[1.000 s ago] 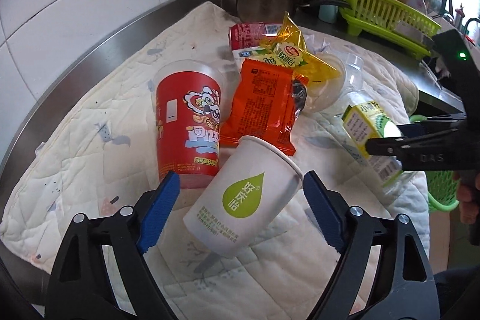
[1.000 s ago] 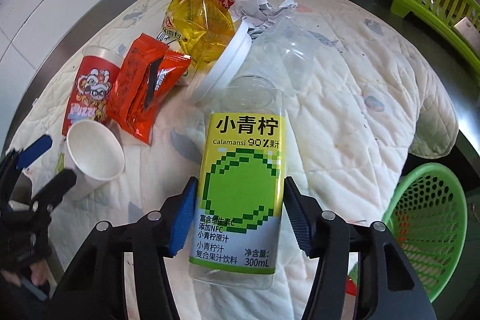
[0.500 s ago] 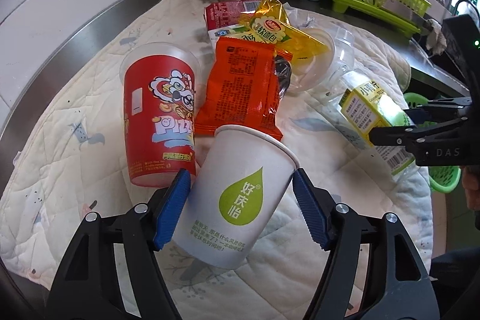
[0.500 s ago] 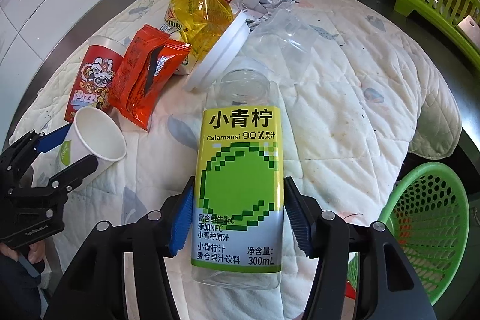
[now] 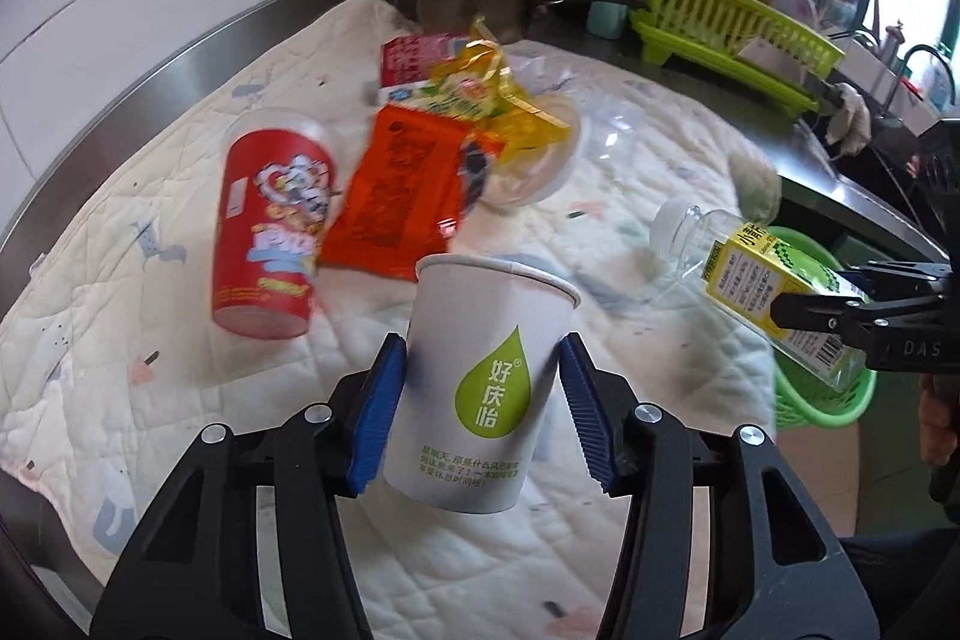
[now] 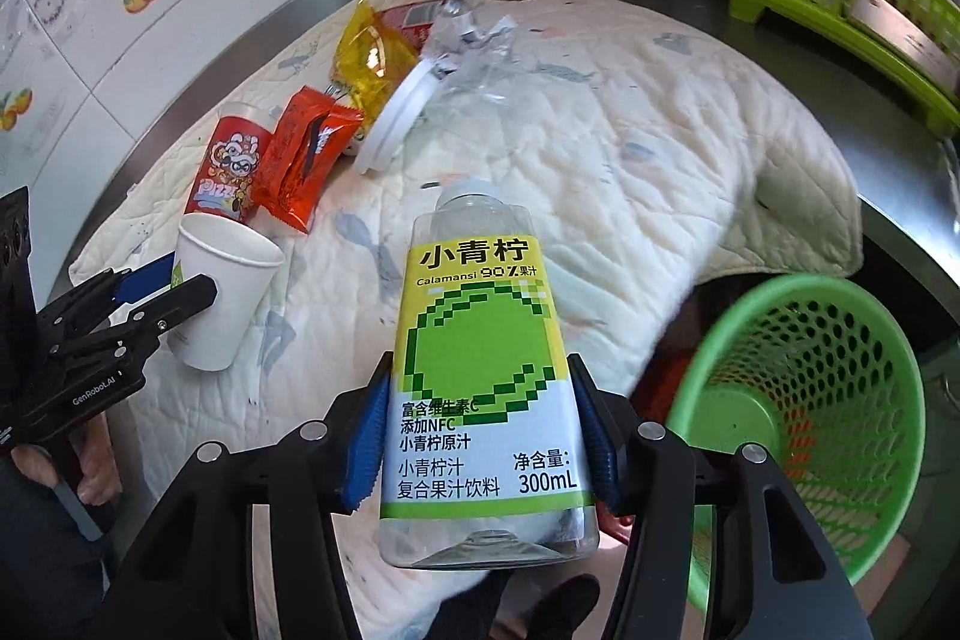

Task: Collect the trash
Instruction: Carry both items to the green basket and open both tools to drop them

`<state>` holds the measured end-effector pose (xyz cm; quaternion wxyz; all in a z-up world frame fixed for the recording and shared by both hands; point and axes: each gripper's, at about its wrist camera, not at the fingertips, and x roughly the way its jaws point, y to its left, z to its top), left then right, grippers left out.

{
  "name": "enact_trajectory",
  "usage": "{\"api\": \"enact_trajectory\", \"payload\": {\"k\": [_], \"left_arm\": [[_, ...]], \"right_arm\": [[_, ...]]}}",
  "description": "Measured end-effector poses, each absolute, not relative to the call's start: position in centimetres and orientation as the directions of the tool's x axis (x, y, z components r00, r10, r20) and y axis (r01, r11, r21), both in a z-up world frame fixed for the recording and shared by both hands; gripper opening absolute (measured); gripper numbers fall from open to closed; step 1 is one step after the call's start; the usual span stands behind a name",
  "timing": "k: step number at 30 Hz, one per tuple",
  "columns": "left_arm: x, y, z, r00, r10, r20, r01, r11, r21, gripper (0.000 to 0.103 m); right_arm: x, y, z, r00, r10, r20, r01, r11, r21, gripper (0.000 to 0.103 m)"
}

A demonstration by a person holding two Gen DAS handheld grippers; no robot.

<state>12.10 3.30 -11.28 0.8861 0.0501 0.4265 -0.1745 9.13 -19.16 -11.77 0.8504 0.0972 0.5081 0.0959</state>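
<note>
Left gripper has the white paper cup between its blue pads, jaws closing in on it w/ pads right against the cup's sides; cup sits upright-ish, mouth tilted away, above the quilted cloth on the counter. Right gripper is clamped on the clear juice bottle, yellow-green label facing the cam, neck pointing away, pads pressing both sides, bottle up off the cloth. From the left cam that same bottle hangs tilted over the green basket at the counter's edge; from the right cam the green basket is just right of the bottle, below the counter's rim.

Still lying on the cloth: red snack cup on its side, orange wrapper beside it, yellow wrapper behind, a white-rimmed clear lid and a red pack further back. Steel pot at the back, green dish rack off to the right by the wall.
</note>
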Motion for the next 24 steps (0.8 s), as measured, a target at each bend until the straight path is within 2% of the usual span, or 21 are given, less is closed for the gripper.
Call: {"api": "enact_trajectory", "payload": {"k": [4,8,14,19,24], "left_arm": [[11.3,1.0,-10.4,0.571,-0.314,-0.758,0.384,0.919,-0.092,0.050],[10.5,-1.7,-9.5,0.561,-0.372,-0.740,0.432,0.894,-0.122,0.050],[9.4,-7.0,-8.4,0.528,-0.446,-0.723,0.533,0.837,-0.127,0.050],[8.3,-11.6,-8.6,0.473,-0.490,-0.732,0.615,0.779,-0.124,0.050],[7.8,-16.3,-9.8,0.401,-0.513,-0.759,0.676,0.725,-0.132,0.050]], "right_arm": [[6.3,-22.6,-10.7,0.505,0.237,-0.830,-0.013,0.964,0.267,0.052],[3.8,-26.4,-10.7,0.527,0.150,-0.837,0.089,0.969,0.230,0.052],[1.8,-32.1,-16.3,0.392,0.016,-0.920,0.259,0.957,0.127,0.052],[1.1,-34.3,-20.7,0.290,0.009,-0.957,0.320,0.942,0.105,0.052],[0.3,-35.8,-22.9,0.250,0.002,-0.968,0.353,0.931,0.093,0.052]]}}
